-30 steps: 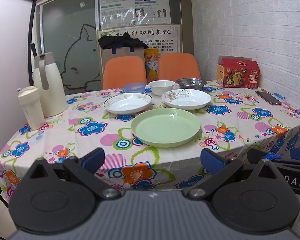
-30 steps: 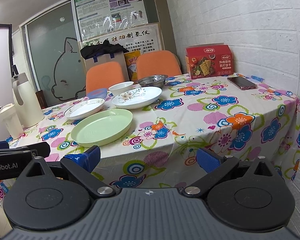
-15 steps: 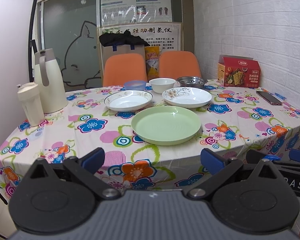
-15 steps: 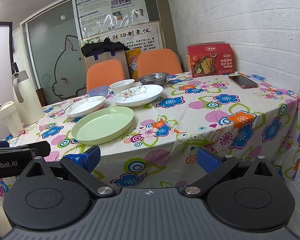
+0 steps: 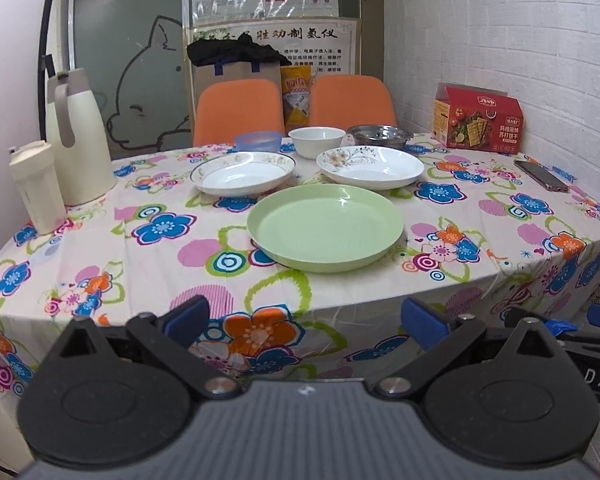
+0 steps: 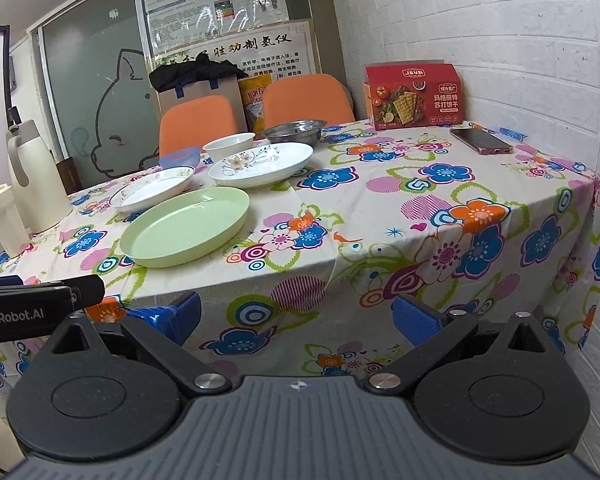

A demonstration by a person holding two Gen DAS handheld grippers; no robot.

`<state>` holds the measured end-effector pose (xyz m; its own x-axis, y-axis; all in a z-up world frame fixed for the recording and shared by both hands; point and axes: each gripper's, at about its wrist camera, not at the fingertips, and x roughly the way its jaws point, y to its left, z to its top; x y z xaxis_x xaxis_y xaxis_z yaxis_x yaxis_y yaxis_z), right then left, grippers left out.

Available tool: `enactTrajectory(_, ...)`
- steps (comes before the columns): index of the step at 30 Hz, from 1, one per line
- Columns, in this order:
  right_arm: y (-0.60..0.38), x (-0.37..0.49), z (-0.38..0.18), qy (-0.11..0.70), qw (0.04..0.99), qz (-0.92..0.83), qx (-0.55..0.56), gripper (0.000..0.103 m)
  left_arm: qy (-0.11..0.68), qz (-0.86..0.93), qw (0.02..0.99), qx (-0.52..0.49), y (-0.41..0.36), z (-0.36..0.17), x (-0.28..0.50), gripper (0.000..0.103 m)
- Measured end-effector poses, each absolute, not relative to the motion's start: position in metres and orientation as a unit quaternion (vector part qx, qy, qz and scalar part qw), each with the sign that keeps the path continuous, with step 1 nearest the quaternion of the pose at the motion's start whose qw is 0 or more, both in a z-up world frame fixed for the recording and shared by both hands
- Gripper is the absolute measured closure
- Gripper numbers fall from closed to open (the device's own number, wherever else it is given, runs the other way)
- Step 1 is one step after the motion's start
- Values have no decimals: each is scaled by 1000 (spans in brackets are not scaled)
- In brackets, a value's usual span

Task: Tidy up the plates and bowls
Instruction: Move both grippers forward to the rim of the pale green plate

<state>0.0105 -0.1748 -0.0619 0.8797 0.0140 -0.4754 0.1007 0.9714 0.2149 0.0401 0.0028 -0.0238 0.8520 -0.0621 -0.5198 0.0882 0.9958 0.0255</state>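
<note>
Left gripper [image 5: 304, 318] and right gripper [image 6: 296, 316], lower frame — jaws spread wide, empty, short of the table edge. Frame centre: green plate [image 5: 325, 226] on the floral tablecloth [image 5: 160, 248]; behind it, two white plates [image 5: 244, 172] [image 5: 370, 167], then a blue bowl [image 5: 258, 141], white bowl [image 5: 317, 142] and steel bowl [image 5: 379, 136] — all unstacked.

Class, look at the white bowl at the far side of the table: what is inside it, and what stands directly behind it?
The white bowl looks empty, though its bottom is hidden by the rim. Behind it stands a yellow packet, between two orange chairs.
</note>
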Motion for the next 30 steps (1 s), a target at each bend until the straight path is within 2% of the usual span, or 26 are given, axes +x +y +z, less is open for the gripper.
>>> enactTrajectory(12, -168, 62, -51, 274, 958, -26, 75, 13, 317, -45, 947, 16, 10, -30, 103, 2)
enactTrajectory(19, -160, 125, -36, 272, 960, 21, 66, 13, 325, -4, 946, -9, 49, -16, 158, 2)
enactTrajectory(30, -139, 225, -62, 335, 939, 71, 23, 13, 375, -24, 926, -36, 65, -40, 246, 2)
